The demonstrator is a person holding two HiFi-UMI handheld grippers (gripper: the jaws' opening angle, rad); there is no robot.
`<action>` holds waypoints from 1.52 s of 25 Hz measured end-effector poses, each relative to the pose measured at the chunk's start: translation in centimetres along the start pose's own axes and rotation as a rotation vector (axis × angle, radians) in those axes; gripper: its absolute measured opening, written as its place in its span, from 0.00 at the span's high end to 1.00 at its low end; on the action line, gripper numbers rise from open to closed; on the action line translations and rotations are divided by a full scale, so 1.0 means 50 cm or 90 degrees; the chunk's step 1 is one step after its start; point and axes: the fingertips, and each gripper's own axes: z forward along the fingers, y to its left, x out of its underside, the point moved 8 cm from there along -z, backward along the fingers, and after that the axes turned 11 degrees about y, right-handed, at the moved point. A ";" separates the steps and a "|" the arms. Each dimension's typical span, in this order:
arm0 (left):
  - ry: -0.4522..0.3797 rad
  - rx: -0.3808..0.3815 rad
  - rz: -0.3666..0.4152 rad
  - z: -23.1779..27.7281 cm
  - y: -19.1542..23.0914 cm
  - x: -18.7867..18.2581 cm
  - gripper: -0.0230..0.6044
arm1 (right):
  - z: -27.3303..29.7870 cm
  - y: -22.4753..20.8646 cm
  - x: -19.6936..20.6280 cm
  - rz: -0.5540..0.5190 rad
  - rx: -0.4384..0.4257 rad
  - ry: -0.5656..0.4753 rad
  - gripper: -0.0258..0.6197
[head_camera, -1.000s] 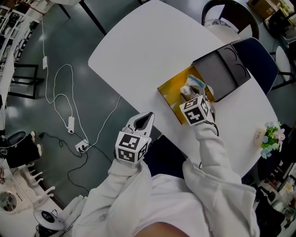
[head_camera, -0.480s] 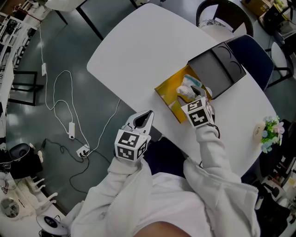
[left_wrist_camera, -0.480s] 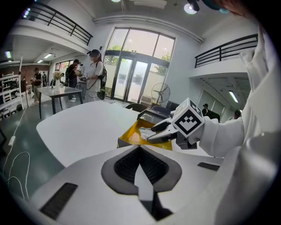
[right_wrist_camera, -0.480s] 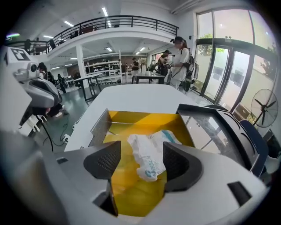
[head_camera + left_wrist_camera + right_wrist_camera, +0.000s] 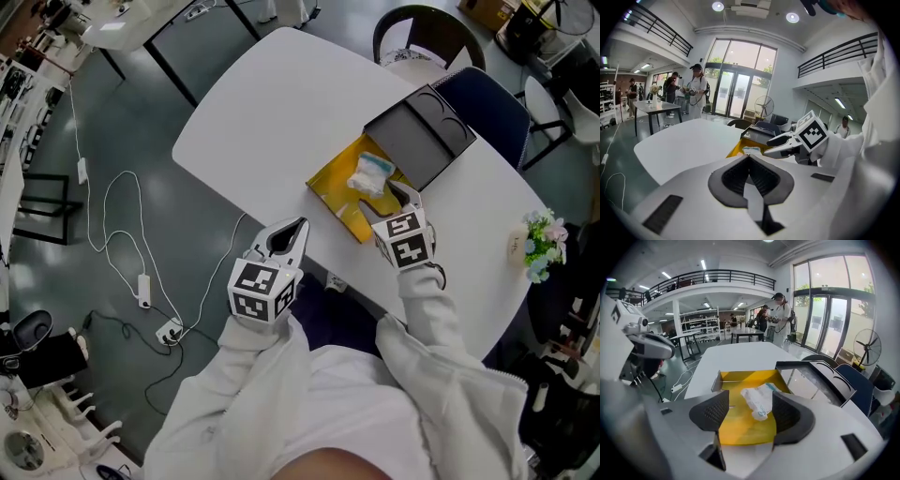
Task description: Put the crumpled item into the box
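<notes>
The crumpled white and blue item [image 5: 368, 174] lies inside the yellow box [image 5: 339, 197] on the white table [image 5: 281, 103]. The box's dark lid [image 5: 419, 136] stands open behind it. My right gripper [image 5: 403, 197] hovers at the box's near right corner, open; its jaws have just been opening. In the right gripper view the crumpled item [image 5: 759, 399] rests on the box floor [image 5: 745, 427] beyond the spread pads, untouched by them. My left gripper [image 5: 289, 232] is shut and holds nothing, at the table's near edge. Its pads [image 5: 761, 176] meet in the left gripper view.
A small pot of flowers [image 5: 541, 248] stands at the table's right end. Two chairs [image 5: 427, 28] [image 5: 492, 108] sit behind the table. Cables and a power strip [image 5: 141, 281] lie on the floor to the left. People [image 5: 696, 91] stand by the far windows.
My right gripper has opened, lifted and drawn back from the box, leaving the crumpled item lying inside. My left gripper has risen a little.
</notes>
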 end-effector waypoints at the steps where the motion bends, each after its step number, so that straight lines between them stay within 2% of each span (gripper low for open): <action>1: -0.005 0.003 0.003 -0.003 0.000 -0.001 0.94 | -0.009 0.003 0.003 0.005 0.007 -0.008 0.50; 8: -0.040 0.040 0.028 -0.019 0.008 -0.019 0.94 | -0.080 0.037 0.005 0.027 0.045 -0.059 0.50; 14: -0.055 0.069 0.046 -0.057 0.027 -0.060 0.94 | -0.140 0.080 -0.017 0.095 0.060 -0.111 0.51; 21: -0.067 0.089 0.052 -0.075 0.062 -0.094 0.94 | -0.194 0.101 -0.020 0.186 0.099 -0.163 0.68; 26: -0.076 0.107 0.058 -0.064 0.062 -0.115 0.94 | -0.245 0.087 -0.006 0.220 0.146 -0.188 0.76; 29: -0.079 0.119 0.063 -0.052 0.050 -0.124 0.94 | -0.268 0.066 0.009 0.255 0.169 -0.209 0.86; 33: -0.068 0.127 0.071 -0.044 0.040 -0.117 0.94 | -0.276 0.057 0.026 0.297 0.172 -0.235 0.90; 38: -0.058 0.121 0.065 -0.037 0.046 -0.110 0.94 | -0.270 0.056 0.037 0.307 0.171 -0.228 0.91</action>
